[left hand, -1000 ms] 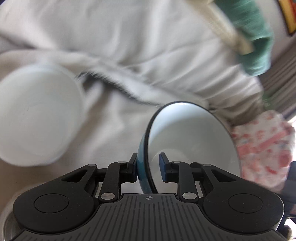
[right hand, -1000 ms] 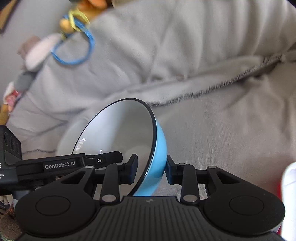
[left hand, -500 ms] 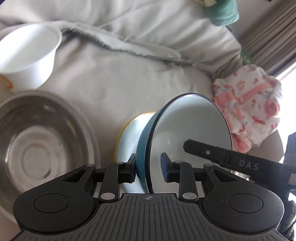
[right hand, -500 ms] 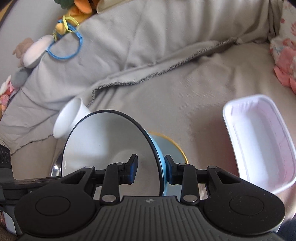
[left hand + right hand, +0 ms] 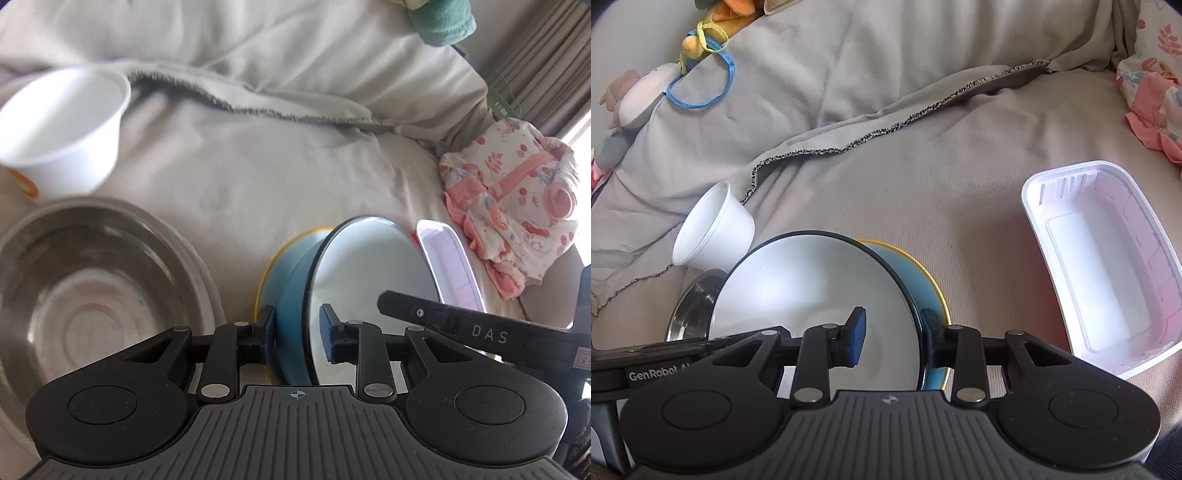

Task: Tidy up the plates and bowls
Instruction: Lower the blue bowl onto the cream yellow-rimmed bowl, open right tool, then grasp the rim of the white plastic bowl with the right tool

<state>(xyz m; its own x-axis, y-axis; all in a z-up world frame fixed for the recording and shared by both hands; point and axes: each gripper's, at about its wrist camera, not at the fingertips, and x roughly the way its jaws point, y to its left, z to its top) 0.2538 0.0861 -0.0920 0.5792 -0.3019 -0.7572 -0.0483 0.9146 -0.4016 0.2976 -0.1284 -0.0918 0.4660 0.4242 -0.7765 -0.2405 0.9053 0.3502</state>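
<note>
A blue bowl (image 5: 369, 266) (image 5: 812, 288) with a white inside and a dark rim stands tilted on its side over a yellow-rimmed light blue dish (image 5: 291, 240) (image 5: 931, 280). Both grippers hold it by opposite sides of the rim. My left gripper (image 5: 297, 334) has one finger on the blue outside and one pad inside; its jaws are closing on the wall between them. My right gripper (image 5: 892, 338) is shut on the wall in the same way. A steel bowl (image 5: 92, 277) (image 5: 690, 306) lies to the left. Behind it a white plastic bowl (image 5: 66, 129) (image 5: 713, 232) lies tipped.
All of this rests on a sofa covered with a grey cloth (image 5: 960, 166). A white rectangular tray (image 5: 1108, 258) (image 5: 450, 258) lies right of the dish. A pink floral cloth (image 5: 517, 192) is bunched at the right end, and soft toys (image 5: 646, 92) lie at the back left.
Both grippers came down with the blue bowl from above the cushion onto the yellow-rimmed dish. The steel bowl and the tray came into view. Little has moved in the last half second.
</note>
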